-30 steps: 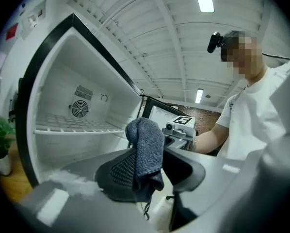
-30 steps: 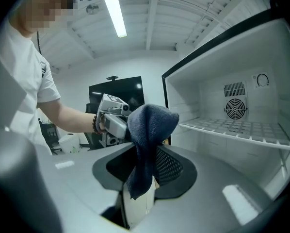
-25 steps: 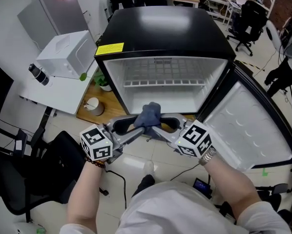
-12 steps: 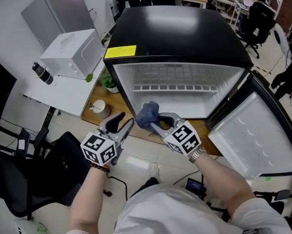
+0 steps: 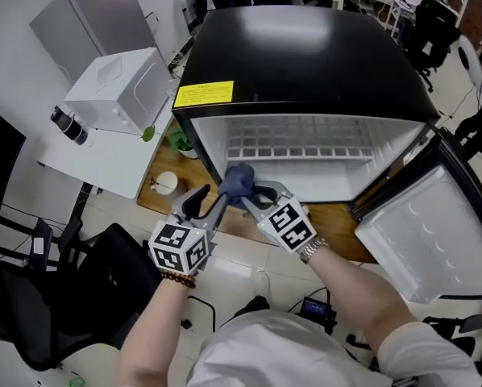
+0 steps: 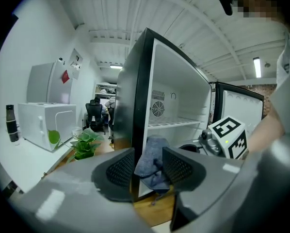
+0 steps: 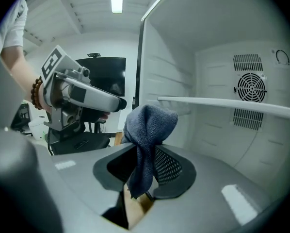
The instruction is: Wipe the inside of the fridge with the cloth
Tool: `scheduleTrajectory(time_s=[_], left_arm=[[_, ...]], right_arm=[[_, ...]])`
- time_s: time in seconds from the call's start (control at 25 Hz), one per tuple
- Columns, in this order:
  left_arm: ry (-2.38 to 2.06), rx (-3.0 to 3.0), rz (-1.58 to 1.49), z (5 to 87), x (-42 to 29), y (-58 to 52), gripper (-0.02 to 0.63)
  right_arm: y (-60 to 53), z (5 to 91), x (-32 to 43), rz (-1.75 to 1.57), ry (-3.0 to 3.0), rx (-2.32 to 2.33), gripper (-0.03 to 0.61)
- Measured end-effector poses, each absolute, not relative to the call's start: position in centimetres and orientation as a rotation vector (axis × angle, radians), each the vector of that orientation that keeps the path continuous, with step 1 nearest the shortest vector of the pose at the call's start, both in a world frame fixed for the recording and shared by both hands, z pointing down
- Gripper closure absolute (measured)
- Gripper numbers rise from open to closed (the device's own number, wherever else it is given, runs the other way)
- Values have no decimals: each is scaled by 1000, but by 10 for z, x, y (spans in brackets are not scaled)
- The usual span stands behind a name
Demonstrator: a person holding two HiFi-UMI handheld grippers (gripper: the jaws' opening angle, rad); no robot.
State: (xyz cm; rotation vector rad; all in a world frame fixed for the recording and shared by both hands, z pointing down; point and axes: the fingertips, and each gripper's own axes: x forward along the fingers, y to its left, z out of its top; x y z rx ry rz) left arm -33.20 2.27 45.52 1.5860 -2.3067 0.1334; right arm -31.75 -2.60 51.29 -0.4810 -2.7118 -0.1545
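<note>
A black mini fridge (image 5: 305,55) stands with its door (image 5: 434,232) swung open to the right, showing a white inside (image 5: 305,127) with a wire shelf (image 5: 297,149). My right gripper (image 5: 246,194) is shut on a blue-grey cloth (image 5: 238,181) at the fridge's lower left front edge. In the right gripper view the cloth (image 7: 147,130) bunches up above the jaws of the right gripper (image 7: 145,166). My left gripper (image 5: 209,200) is just left of it, open and holding nothing. In the left gripper view the cloth (image 6: 152,161) hangs beyond the left gripper (image 6: 145,166).
The fridge sits on a wooden board (image 5: 172,196) with a white cup (image 5: 166,182) and a green plant (image 5: 176,139) beside it. To the left a white table holds a white appliance (image 5: 116,87) and a dark bottle (image 5: 68,125). A black chair (image 5: 31,297) stands at lower left.
Both grippers have moved forward and left, closer to the fridge's left front edge. The left gripper swung apart from the cloth, then came back beside it. The right gripper still holds the cloth.
</note>
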Motion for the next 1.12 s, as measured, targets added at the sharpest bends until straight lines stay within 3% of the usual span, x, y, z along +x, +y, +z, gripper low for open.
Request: scheduleTrajectory(time_s=[1.12], left_arm=[[-2363,1563,149,459,-344,11,436]], right_arm=[[-71,543,-396,-125,-2760,-184,485]])
